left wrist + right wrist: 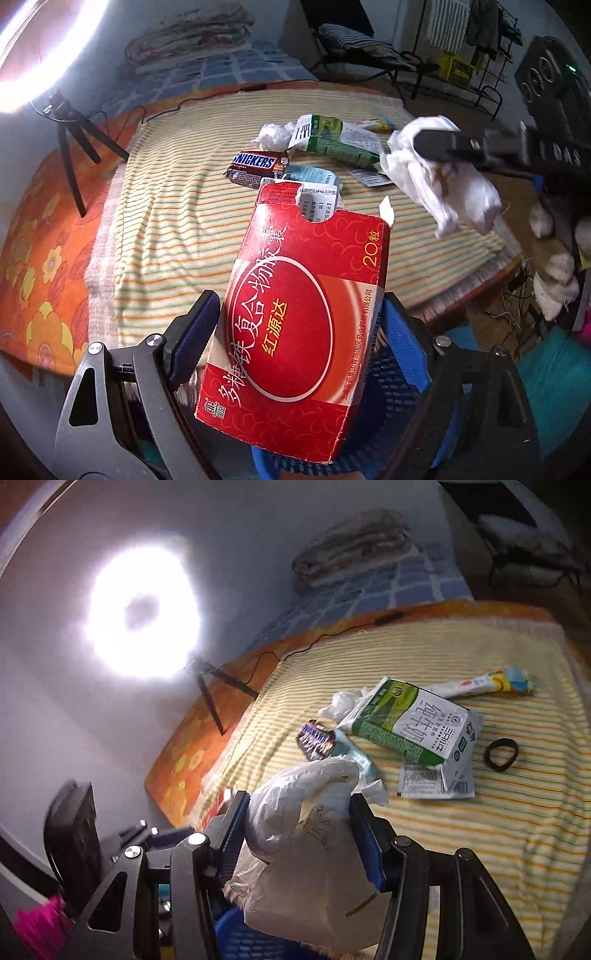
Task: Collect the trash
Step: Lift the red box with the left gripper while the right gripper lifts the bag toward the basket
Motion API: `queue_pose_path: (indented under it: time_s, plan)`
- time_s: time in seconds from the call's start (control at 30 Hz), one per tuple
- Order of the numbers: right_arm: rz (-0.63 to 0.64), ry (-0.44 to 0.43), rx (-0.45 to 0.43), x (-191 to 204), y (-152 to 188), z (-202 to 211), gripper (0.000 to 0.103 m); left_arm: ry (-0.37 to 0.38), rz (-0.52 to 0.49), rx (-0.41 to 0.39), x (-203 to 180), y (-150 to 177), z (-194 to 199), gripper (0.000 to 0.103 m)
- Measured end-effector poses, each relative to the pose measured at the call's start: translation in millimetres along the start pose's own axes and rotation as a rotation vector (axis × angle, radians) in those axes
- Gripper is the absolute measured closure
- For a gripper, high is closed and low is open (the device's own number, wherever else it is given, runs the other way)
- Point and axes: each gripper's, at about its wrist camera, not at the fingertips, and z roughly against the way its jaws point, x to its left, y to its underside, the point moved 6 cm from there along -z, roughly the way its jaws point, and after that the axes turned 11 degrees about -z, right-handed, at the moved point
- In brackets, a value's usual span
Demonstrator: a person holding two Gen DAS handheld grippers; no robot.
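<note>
My left gripper is shut on a red medicine box, held tilted above a blue plastic basket. My right gripper is shut on a crumpled white plastic bag, also over the blue basket; it shows in the left wrist view at the right. On the striped towel lie a Snickers wrapper, a green-white milk carton, a crumpled tissue, a light-blue wrapper and a white sachet.
A black hair band and a long white wrapper lie on the towel. A ring light on a tripod stands at the left on the orange bedding. Folded blankets lie at the back.
</note>
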Motion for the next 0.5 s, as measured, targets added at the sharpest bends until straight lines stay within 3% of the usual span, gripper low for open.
queue_pose_path:
  time_s: [0.27,0.5]
  plan:
    - [0.126,0.074,-0.009,26,53,31,0.046,0.018,0.016,0.009,-2,21,-9,0.014]
    - [0.159,0.093,0.035,33,101,42,0.045,0.037,0.046,0.025,-17,46,-12,0.014]
